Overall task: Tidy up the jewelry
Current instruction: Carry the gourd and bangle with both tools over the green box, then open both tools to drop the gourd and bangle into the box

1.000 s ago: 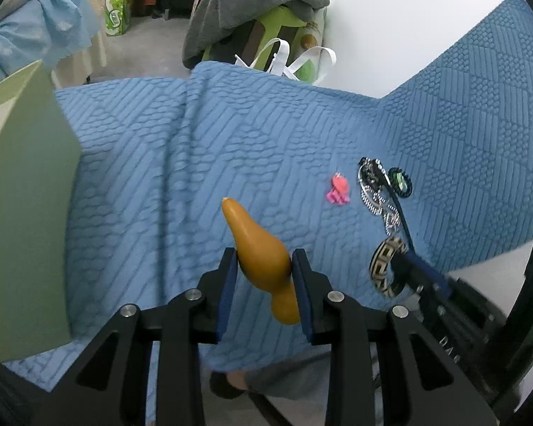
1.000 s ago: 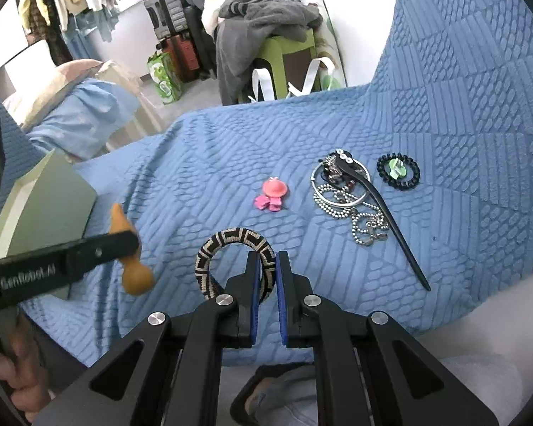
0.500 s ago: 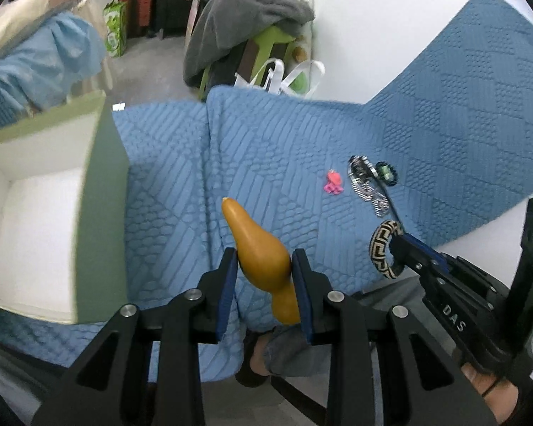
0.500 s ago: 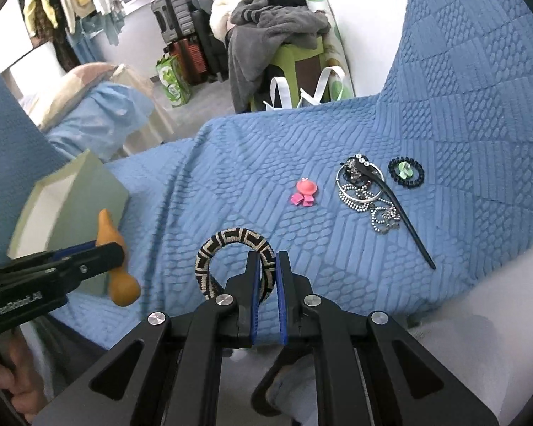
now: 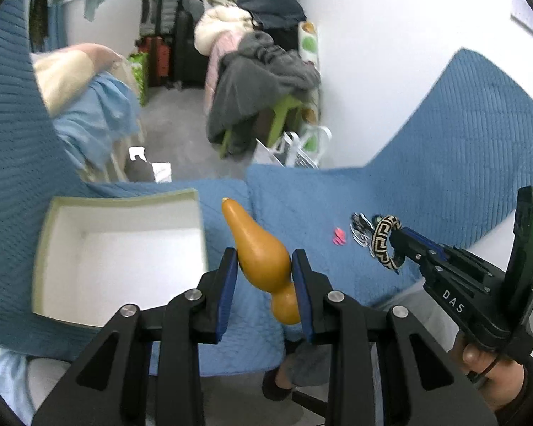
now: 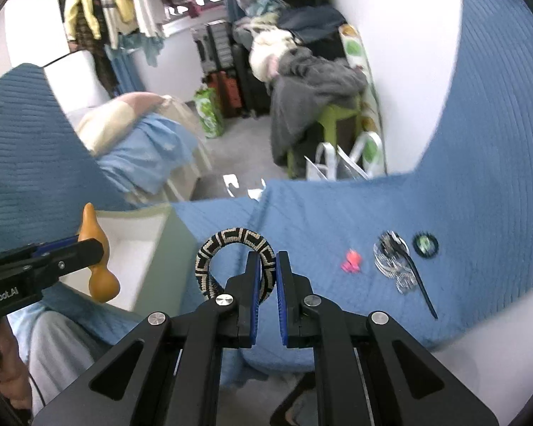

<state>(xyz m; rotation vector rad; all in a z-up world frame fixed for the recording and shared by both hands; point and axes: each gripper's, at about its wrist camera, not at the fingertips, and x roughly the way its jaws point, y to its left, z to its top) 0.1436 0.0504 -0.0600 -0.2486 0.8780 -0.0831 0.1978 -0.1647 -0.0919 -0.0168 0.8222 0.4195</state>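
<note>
Two claws are loaded: the left claw (image 5: 264, 277) is clamped on an orange gourd (image 5: 259, 255) beside the open white box (image 5: 124, 202), and the right claw (image 6: 266, 280) pinches a patterned bangle (image 6: 227, 239) above the blue-quilted surface (image 6: 319, 213), near its front edge.
</note>
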